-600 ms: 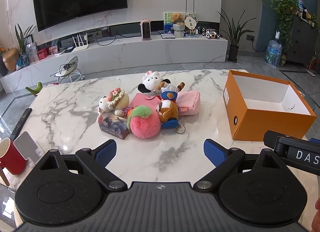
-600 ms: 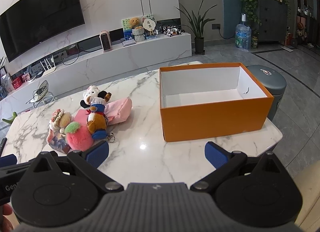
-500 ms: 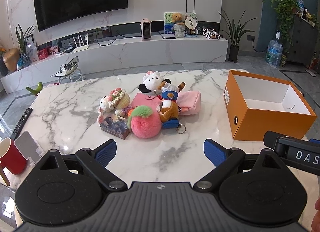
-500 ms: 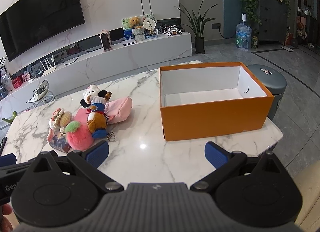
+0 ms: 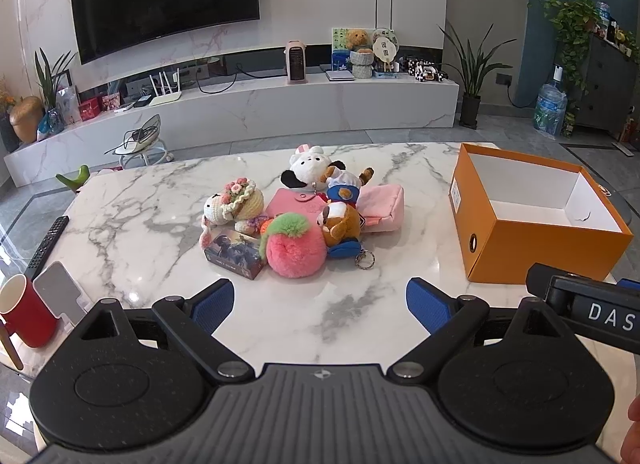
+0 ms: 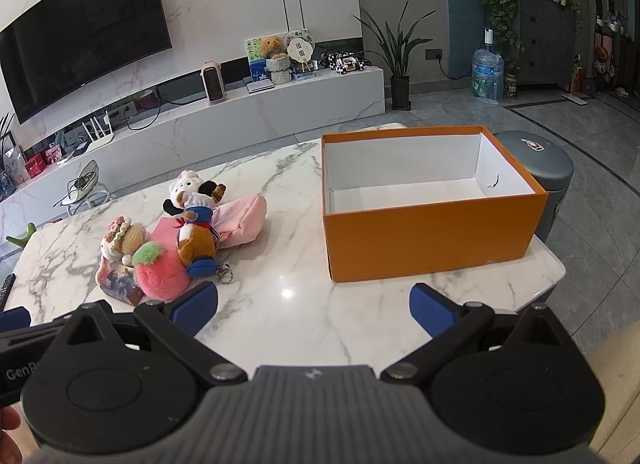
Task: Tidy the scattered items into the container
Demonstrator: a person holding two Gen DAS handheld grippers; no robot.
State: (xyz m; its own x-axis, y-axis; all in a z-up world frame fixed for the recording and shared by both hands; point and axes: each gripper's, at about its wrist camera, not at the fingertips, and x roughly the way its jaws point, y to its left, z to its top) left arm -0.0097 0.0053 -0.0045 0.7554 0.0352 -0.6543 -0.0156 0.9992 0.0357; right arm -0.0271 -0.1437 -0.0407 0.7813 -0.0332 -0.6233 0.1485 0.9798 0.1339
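left wrist view: left gripper (image 5: 320, 300) wide open, empty, above marble table (image 5: 132, 224). toy pile (image 5: 296, 220) mid-table, touching; orange box (image 5: 532, 242) apart on right. risk: grabbing one toy drags neighbours.

right wrist view: right gripper (image 6: 314, 306) wide open, empty. box (image 6: 432, 242) near table edge, could be nudged off; clear marble btwn pile (image 6: 180, 242) & box.

I see a white, grey-veined marble table (image 5: 140, 224); orange box (image 6: 432, 240), white inside; left of the box, pink fluffy ball (image 5: 294, 252) with green tuft; pink pouch (image 5: 380, 208).
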